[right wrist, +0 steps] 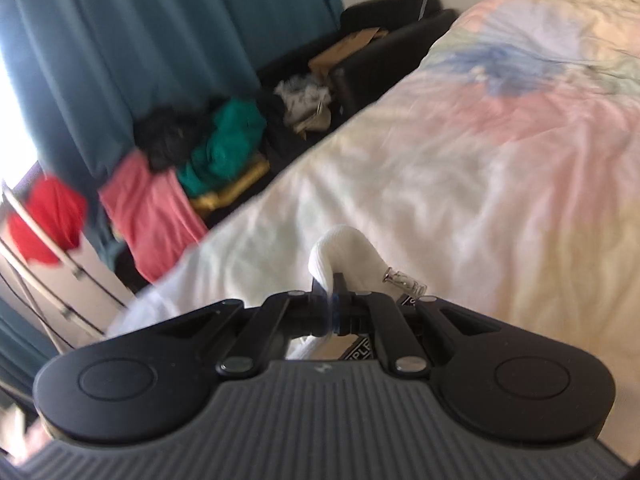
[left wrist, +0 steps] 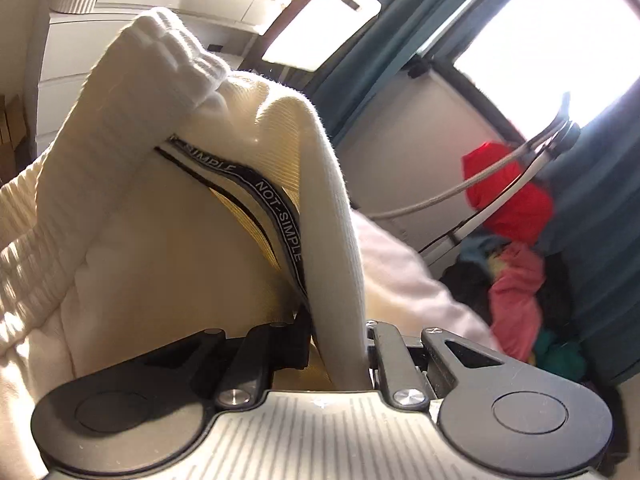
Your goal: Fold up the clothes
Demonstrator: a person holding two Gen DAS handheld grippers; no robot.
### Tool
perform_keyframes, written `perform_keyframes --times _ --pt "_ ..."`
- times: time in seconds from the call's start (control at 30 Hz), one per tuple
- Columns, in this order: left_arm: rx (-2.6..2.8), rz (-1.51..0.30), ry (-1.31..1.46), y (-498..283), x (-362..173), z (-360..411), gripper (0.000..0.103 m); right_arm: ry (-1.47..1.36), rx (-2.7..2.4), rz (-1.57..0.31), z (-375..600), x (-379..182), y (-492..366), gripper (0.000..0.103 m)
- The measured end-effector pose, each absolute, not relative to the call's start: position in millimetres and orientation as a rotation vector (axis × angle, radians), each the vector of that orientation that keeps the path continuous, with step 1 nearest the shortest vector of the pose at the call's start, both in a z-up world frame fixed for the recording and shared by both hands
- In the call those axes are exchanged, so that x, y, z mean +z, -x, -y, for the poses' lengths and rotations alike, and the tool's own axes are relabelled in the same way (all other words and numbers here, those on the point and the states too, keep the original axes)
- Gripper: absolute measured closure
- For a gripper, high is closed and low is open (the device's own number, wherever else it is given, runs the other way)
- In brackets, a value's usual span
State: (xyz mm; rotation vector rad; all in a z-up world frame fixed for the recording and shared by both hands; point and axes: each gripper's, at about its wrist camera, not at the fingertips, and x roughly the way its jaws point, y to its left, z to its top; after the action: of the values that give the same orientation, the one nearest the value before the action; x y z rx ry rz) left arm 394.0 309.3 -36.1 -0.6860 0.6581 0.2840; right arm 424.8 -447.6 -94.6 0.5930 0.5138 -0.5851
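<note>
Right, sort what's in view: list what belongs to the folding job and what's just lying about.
In the job:
- cream garment with the NOT-SIMPLE tape
- left gripper, shut on it
- right gripper, shut on its white edge
- bed

Lying about:
- clothes pile
- red garment
- teal curtain
- black sofa

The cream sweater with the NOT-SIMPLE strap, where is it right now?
The cream sweater fills the left wrist view, a fold pinched in the left gripper; the right gripper clamps another edge above the bed.
</note>
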Motion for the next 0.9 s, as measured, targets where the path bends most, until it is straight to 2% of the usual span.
perform_keyframes --times 0.2,0.27,0.33,0.37,0.43,0.47,0.5,0.57,0.63,0.73,0.83,0.9 --pt "0.283 -0.634 0.606 -411.4 -51.2 -292.6 0.086 -0.505 -0.563 -0.525 434.9 -126.9 -447.7 0.095" --pt "0.265 -0.626 0.58 -408.4 -46.5 -287.1 0.077 -0.551 -0.546 -0.526 436.4 -127.5 -442.4 0.091" --pt "0.23 -0.614 0.559 -391.4 -43.7 -283.1 0.055 -0.617 -0.517 -0.524 438.3 -124.7 -428.7 0.084" --pt "0.221 -0.599 0.553 -381.0 -41.2 -280.4 0.052 -0.648 -0.502 -0.52 438.1 -122.6 -419.3 0.082" --pt "0.187 -0.545 0.566 -345.4 -33.6 -269.6 0.034 -0.685 -0.479 -0.499 432.7 -116.5 -395.2 0.071" --pt "0.172 -0.531 0.578 -327.5 -31.2 -264.9 0.03 -0.693 -0.465 -0.495 428.3 -113.5 -381.1 0.058" --pt "0.157 -0.53 0.59 -312.9 -28.6 -260.4 0.028 -0.702 -0.449 -0.487 423.8 -111.2 -366.0 0.051" --pt "0.123 -0.51 0.638 -271.0 -25.9 -255.6 0.027 -0.731 -0.414 -0.484 415.9 -107.3 -334.2 0.047" --pt "0.115 -0.481 0.716 -221.0 -29.5 -258.4 0.022 -0.765 -0.369 -0.488 409.3 -107.5 -303.6 0.045" --pt "0.109 -0.448 0.875 -169.1 -41.1 -263.2 0.024 -0.835 -0.32 -0.513 402.5 -111.3 -260.3 0.045" --pt "0.13 -0.543 1.021 -145.7 -47.3 -282.4 0.026 -0.939 -0.278 -0.522 399.3 -119.4 -224.6 0.044" --pt "0.14 -0.561 1.055 -139.4 -52.4 -289.9 0.026 -1.002 -0.255 -0.545 398.8 -128.3 -209.2 0.035"
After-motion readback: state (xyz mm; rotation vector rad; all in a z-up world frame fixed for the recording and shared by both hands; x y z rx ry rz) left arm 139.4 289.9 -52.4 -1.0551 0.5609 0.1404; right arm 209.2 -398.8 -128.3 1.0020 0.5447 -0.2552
